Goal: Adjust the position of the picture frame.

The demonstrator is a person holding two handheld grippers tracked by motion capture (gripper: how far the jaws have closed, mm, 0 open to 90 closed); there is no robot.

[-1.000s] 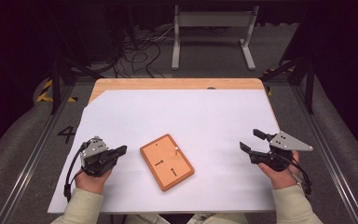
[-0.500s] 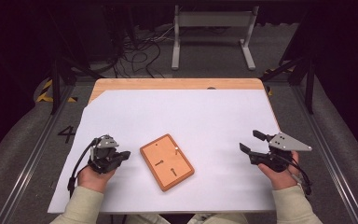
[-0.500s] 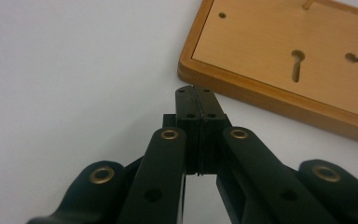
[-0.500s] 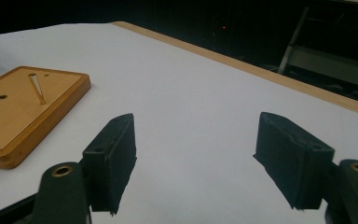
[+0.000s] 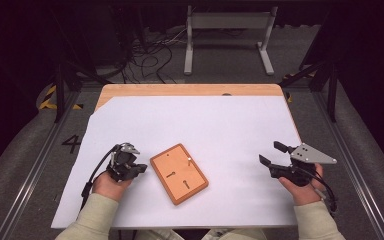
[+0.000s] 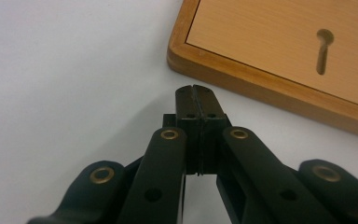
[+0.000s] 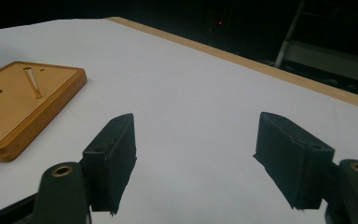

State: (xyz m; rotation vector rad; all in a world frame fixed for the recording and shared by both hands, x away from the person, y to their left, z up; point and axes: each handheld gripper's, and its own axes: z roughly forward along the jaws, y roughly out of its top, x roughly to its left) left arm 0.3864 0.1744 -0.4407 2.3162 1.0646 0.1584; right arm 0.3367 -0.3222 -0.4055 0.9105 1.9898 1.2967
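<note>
You work over a white sheet (image 5: 220, 130) covering a wooden table (image 5: 190, 90), with dark floor, tangled cables (image 5: 145, 55) and a grey stand (image 5: 227, 25) at twelve o'clock. A "4" (image 5: 71, 143) marks the floor at nine o'clock. The wooden board (image 5: 179, 173) with keyhole slots lies centre-low. Your left gripper (image 5: 139, 169), jaws pressed together and empty, sits just beside its nine o'clock edge. Your right gripper (image 5: 271, 154) at three o'clock gapes wide, holding nothing.

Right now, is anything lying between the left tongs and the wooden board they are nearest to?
Nothing visible does. The left tongs, shut and holding nothing, sit just off the wooden board, with a narrow strip of bare white sheet between them.
</note>
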